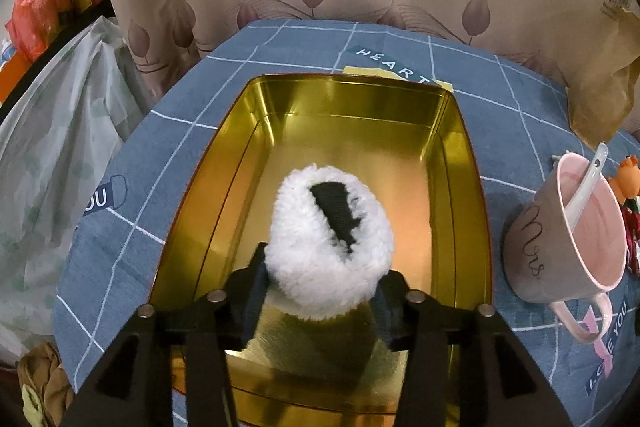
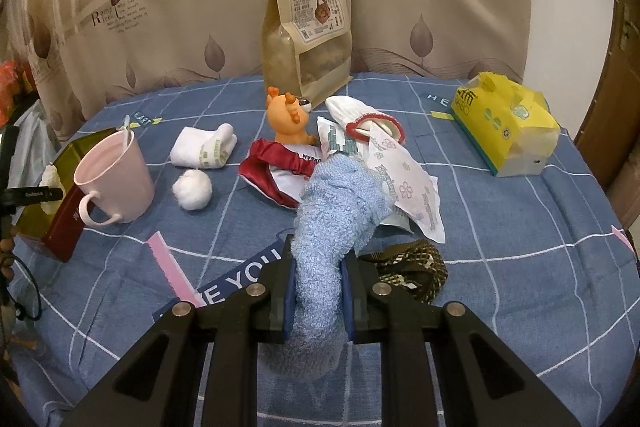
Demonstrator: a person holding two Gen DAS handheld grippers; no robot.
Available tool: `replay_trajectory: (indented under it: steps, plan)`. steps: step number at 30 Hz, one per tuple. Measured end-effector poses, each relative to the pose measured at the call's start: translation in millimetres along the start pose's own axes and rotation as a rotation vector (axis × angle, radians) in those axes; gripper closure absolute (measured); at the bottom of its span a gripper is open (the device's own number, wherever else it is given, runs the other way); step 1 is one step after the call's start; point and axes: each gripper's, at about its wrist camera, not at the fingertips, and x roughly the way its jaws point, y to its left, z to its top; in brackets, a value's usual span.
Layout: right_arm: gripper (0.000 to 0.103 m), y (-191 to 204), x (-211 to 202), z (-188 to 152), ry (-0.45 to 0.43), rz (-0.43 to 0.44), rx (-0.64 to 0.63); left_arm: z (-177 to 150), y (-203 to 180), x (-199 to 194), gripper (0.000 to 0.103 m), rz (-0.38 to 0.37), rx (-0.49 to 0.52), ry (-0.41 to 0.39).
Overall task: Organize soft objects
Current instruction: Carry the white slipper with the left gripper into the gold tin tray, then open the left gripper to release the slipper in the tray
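White fluffy piece over gold tin

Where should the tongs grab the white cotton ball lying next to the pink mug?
Probably from straight above, closing across the middle of the cotton ball. It is small, round and fluffy, with no edge or handle, and lies loose on the blue tablecloth. Keep the fingers clear of the pink mug on its left.
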Motion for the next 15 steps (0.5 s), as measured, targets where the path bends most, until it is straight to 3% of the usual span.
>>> replay_trajectory:
  steps: [8,15]
  plan:
    - [0.086,6,-4,3,-0.007,-0.007,-0.023,-1,-4,-9,0.042,-0.016,0.033,-0.018]
    - [0.086,19,-14,18,-0.027,0.007,-0.059,0,-2,-31,0.042,-0.037,0.040,-0.077]
